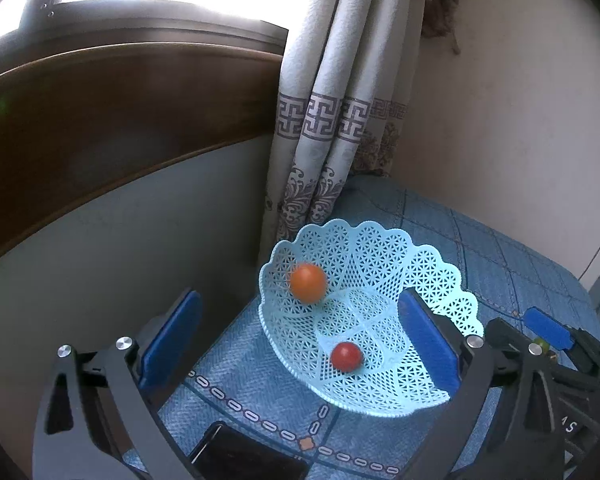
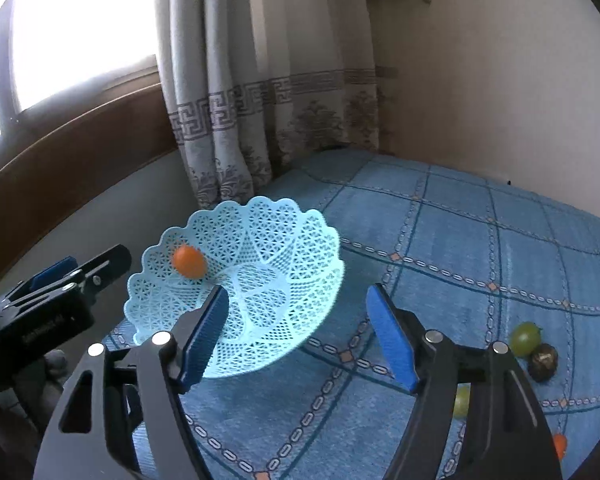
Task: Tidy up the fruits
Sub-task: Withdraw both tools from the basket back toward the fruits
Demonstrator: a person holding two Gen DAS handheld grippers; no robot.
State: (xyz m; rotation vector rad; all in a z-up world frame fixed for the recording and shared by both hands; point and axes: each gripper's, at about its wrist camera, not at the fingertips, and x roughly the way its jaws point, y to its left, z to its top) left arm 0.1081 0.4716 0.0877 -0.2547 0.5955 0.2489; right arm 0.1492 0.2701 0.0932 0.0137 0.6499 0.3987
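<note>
The basket (image 2: 260, 280), a pale blue plastic bowl of open lattice with a scalloped rim, sits tilted on the blue quilted bedspread (image 2: 460, 240) near the curtain (image 2: 228, 120). An orange fruit (image 1: 308, 282), smooth and round, rests on its sloping wall; a smaller red one (image 1: 346, 356) lies lower down by the centre. So the sorting looks partly done.

More fruit waits on the bedspread to the right, well apart from the basket: a green grape (image 2: 525, 338) touching a dark brown, shiny round thing (image 2: 543, 361) that may be a nut or a date; the view is too poor to say. Another green one (image 2: 462, 400) shows behind the gripper arm, and an orange bit (image 2: 560, 446) at the edge.

The right gripper (image 2: 296, 334) is spread wide with nothing between its blue ridged pads, hovering at the basket's near rim. The left gripper (image 1: 300, 344) is likewise wide open and empty, its right pad over the basket's edge.

The next move is probably a swing of the right gripper toward the loose fruit, then a gentle close, since grapes are soft, slick and apt to roll.
</note>
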